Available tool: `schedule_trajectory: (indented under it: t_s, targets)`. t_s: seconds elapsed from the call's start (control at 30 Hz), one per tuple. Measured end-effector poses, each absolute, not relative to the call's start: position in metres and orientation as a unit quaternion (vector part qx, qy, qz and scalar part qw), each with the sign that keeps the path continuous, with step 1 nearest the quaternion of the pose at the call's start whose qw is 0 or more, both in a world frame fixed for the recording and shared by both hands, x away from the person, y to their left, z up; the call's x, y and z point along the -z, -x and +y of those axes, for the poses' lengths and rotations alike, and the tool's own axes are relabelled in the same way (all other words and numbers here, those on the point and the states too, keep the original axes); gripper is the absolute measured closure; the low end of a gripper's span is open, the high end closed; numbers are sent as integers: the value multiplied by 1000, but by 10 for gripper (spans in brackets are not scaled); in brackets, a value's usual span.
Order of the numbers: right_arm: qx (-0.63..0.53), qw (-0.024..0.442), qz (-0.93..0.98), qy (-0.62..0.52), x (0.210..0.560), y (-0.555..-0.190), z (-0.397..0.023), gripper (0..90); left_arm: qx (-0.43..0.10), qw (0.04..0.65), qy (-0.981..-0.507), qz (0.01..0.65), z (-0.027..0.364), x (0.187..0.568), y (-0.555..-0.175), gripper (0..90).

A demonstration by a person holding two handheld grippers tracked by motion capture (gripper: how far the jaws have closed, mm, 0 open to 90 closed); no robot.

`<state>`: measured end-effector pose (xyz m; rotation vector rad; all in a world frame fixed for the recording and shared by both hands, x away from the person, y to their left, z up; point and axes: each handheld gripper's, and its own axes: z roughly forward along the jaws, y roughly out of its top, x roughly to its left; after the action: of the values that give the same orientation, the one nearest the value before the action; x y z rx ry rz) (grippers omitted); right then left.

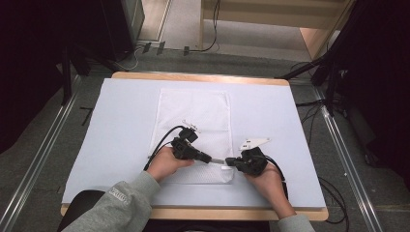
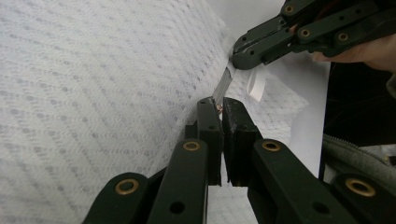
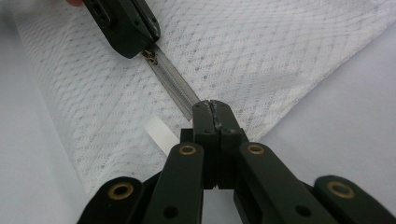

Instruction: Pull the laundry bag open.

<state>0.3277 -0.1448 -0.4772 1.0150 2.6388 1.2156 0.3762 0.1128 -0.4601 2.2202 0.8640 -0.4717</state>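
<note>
Currently my right gripper [image 3: 215, 106] clamps the mesh bag's [image 1: 193, 113] zipper end [image 3: 198, 105]; my left gripper [image 2: 219, 105], clenched on the slider [image 3: 150, 55], should pull straight along the teeth.

white mesh zip bag [image 1: 193, 121] flat on table, zipper [image 3: 170, 81] taut

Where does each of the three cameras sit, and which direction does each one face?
High view: above the person's side, facing forward and down at the table; both forearms, left gripper and right gripper show.
Left gripper view: rides on the left gripper, facing the mesh bag; its jaws pinch the zipper pull.
Right gripper view: rides on the right gripper, shut on the bag's edge.
Both gripper views share the zipper.
</note>
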Motion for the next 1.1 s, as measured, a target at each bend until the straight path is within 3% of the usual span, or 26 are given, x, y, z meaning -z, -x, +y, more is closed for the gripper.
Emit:
schedule_trajectory:
  t_s: [1.1]
  targets:
    - [-392, 28, 859, -329, 477, -329, -145, 900, 190, 342, -853, 344, 133, 453, -378, 879]
